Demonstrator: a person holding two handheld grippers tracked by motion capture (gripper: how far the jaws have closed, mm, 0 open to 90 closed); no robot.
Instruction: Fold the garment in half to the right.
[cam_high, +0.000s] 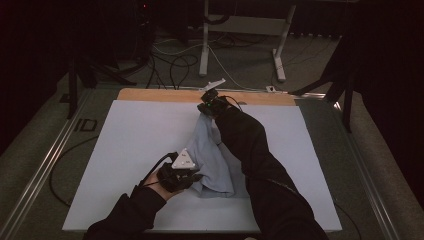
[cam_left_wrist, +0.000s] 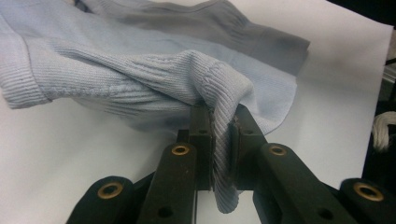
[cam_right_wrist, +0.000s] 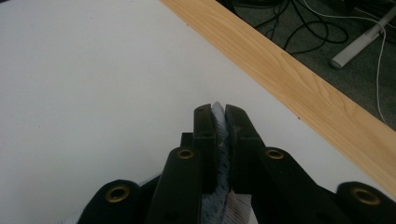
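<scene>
Pinching a ribbed cuff, the left gripper holds the pale blue knit sweater near the white worktop's front; the soft garment stretches, half-lifted and rumpled, to the right gripper, jaws clamped on another edge. Spreading or folding seems barely begun.

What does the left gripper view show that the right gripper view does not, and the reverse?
Left gripper view: the light blue knit sweater spread out, its ribbed edge bunched where the left gripper is shut on it. Right gripper view: the table's wooden edge, with cables on the floor beyond, and the right gripper clamping a thin strip of blue knit. Shared: the white table surface and jaws shut on the sweater.
</scene>
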